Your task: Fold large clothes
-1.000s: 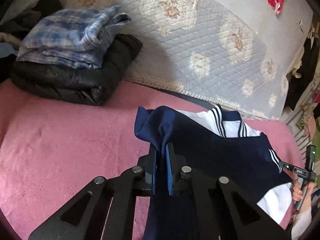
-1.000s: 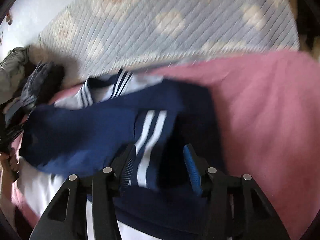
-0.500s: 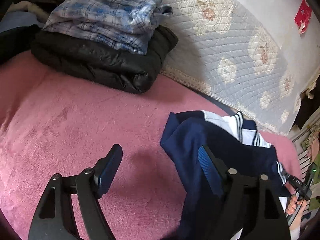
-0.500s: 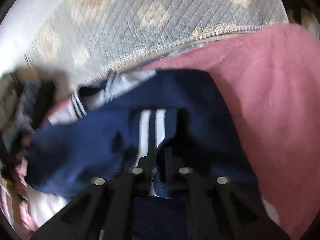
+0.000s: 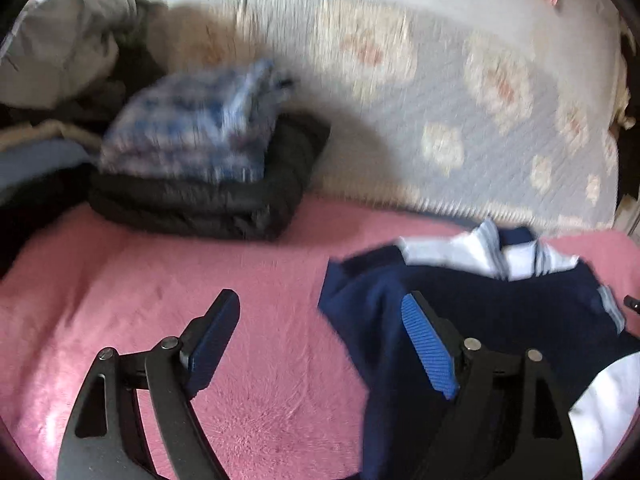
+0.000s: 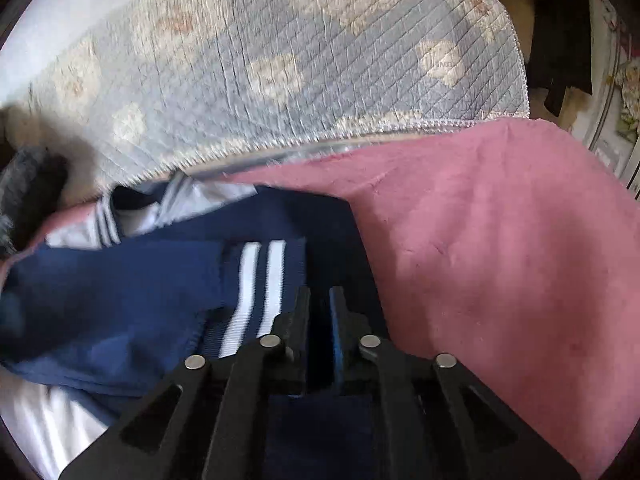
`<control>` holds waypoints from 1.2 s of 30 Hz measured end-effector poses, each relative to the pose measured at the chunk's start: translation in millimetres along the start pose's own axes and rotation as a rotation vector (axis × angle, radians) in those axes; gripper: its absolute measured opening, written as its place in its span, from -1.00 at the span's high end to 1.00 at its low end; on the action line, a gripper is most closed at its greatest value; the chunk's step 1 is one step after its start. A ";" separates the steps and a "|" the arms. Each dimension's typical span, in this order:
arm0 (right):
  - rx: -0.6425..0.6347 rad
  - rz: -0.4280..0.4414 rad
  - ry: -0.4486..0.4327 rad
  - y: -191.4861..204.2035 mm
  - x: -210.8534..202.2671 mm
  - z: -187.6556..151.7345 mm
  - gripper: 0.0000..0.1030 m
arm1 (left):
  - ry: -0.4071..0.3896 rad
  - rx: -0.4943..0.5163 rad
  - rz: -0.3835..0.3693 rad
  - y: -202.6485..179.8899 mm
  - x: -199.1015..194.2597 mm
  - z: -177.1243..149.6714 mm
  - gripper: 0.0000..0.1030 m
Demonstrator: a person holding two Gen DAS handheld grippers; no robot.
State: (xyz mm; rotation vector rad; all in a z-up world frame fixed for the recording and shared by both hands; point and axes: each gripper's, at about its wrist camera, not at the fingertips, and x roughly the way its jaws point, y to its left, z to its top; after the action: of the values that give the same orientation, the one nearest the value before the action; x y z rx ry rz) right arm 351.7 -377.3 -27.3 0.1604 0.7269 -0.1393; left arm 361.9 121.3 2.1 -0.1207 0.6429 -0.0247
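Observation:
A navy and white sports jacket (image 5: 500, 312) with white stripes lies on the pink bedspread (image 5: 200, 280). My left gripper (image 5: 320, 312) is open and empty, its right finger over the jacket's left edge. In the right wrist view the jacket (image 6: 120, 288) spreads to the left. My right gripper (image 6: 320, 300) is shut on the jacket's navy fabric beside the striped cuff (image 6: 256, 280).
A folded blue plaid shirt (image 5: 192, 136) lies on a folded black jacket (image 5: 208, 196) at the back left. A quilted floral blanket (image 5: 460, 92) stands along the back. A grey garment pile (image 5: 60, 48) sits at far left. The bedspread (image 6: 500, 240) reaches right to the bed's edge.
My left gripper let go of the navy jacket, opened wide and drew back to the left. My right gripper closed on the jacket's fabric by the striped cuff.

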 end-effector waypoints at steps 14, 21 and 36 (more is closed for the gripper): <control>-0.108 -0.102 -0.320 49.4 -145.2 -45.5 -0.68 | -0.324 0.064 -0.101 -56.8 -149.5 -16.8 -1.00; -0.131 -0.020 -0.335 64.6 -173.9 -78.3 -0.77 | -0.360 0.118 -0.047 -84.7 -166.3 -54.6 -1.00; -0.150 0.032 -0.312 72.3 -177.9 -98.2 -0.78 | -0.338 0.261 0.015 -125.6 -167.2 -90.3 -1.00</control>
State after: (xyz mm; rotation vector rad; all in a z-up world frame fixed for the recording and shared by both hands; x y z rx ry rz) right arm 169.7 -274.9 26.6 0.0055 0.4214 -0.0767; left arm 175.7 -2.8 45.2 0.1306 0.2989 -0.0715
